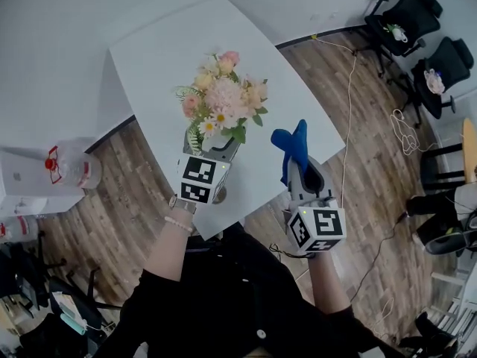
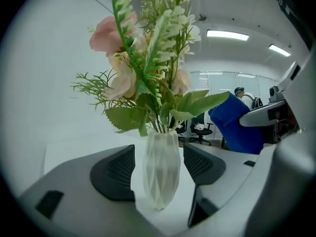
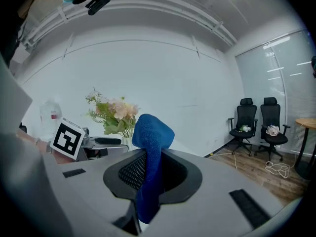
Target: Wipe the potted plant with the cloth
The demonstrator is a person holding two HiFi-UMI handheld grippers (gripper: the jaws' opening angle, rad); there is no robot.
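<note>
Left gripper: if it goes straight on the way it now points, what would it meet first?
Probably the white vase of the potted plant: it stands in line with the gap between the left gripper's open jaws, touching neither pad. Its depth is unclear.

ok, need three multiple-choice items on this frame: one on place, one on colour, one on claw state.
1. Where does the vase stand?
A) on a chair
B) on the white table, between the jaws of the left claw
C) on the floor

2. What colour is the cloth?
A) red
B) yellow
C) blue

3. How is the right claw?
A) shut on the cloth
B) open and empty
C) out of view

Answers:
1 B: the left gripper view shows it on the tabletop with an open jaw on either side.
2 C: it is blue in every view.
3 A: its jaws pinch the cloth.
</note>
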